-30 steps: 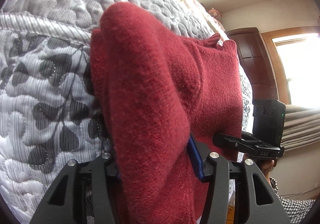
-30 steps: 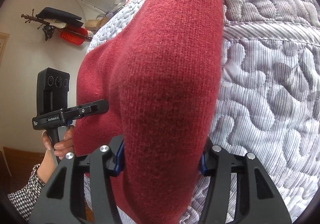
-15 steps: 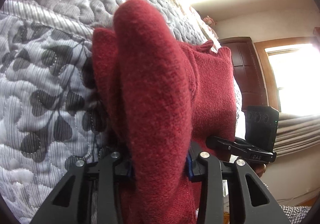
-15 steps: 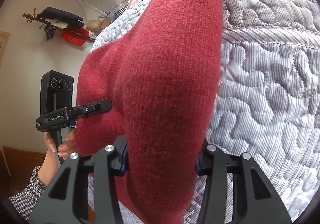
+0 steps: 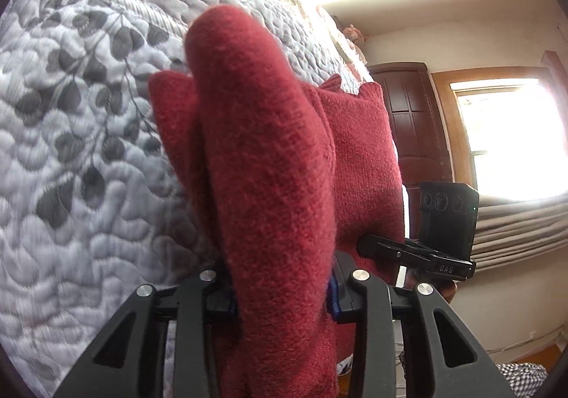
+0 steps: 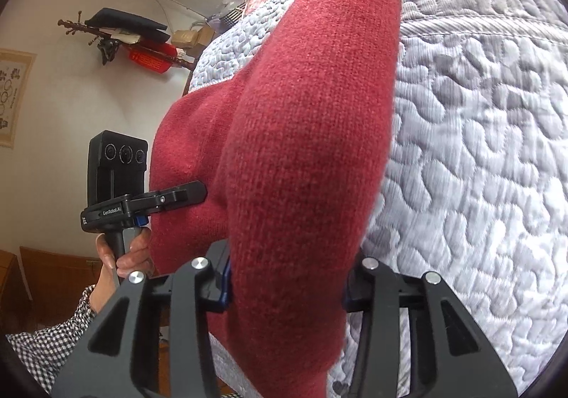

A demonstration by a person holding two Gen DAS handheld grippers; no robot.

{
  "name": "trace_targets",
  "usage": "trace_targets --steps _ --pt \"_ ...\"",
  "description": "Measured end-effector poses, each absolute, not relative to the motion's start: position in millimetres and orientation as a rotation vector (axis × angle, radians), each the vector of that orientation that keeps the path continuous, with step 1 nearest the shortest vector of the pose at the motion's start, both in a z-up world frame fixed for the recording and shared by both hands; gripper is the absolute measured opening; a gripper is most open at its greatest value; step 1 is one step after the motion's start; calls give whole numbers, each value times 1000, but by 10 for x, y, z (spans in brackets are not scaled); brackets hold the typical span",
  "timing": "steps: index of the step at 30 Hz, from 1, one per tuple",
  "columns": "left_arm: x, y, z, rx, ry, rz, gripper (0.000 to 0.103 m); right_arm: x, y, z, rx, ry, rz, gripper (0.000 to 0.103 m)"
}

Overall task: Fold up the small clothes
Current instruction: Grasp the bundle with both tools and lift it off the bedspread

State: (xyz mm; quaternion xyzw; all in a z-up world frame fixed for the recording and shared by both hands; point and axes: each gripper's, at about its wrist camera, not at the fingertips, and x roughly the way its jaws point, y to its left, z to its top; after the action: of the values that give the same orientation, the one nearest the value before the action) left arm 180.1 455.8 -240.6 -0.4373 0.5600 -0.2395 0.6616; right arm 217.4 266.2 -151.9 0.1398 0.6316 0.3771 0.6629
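A small dark red knit sweater (image 5: 277,164) is lifted off a grey quilted bedspread (image 5: 81,156). My left gripper (image 5: 280,295) is shut on a thick fold of it that bulges up between the fingers. In the right wrist view the same sweater (image 6: 312,156) fills the middle, its ribbed cuff at the top, and my right gripper (image 6: 287,286) is shut on another bunched fold. Each view shows the other gripper at the sweater's far edge: the right gripper (image 5: 415,252) in the left wrist view, the left gripper (image 6: 152,203) in the right wrist view.
The bedspread (image 6: 472,156) spreads under and beside the sweater. A dark wooden door (image 5: 419,121) and a bright window (image 5: 511,135) stand beyond the bed. A wall rack with bags (image 6: 131,39) hangs on the other side. A hand with a checked sleeve (image 6: 53,337) holds the left gripper.
Both grippers have carried the sweater a little further along the bedspread while staying shut on it. The fold in the left gripper has narrowed and stands taller.
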Motion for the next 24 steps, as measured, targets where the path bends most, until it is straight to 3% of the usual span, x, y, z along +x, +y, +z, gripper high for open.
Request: trace_targets --steps 13,24 --pt "1395 3031 -1594 -876 1247 -628 36 1323 1060 -773 270 1357 795 41" --pt "1291 1987 -1618 -801 1302 -560 36 1113 14 -1145 309 1386 768 42"
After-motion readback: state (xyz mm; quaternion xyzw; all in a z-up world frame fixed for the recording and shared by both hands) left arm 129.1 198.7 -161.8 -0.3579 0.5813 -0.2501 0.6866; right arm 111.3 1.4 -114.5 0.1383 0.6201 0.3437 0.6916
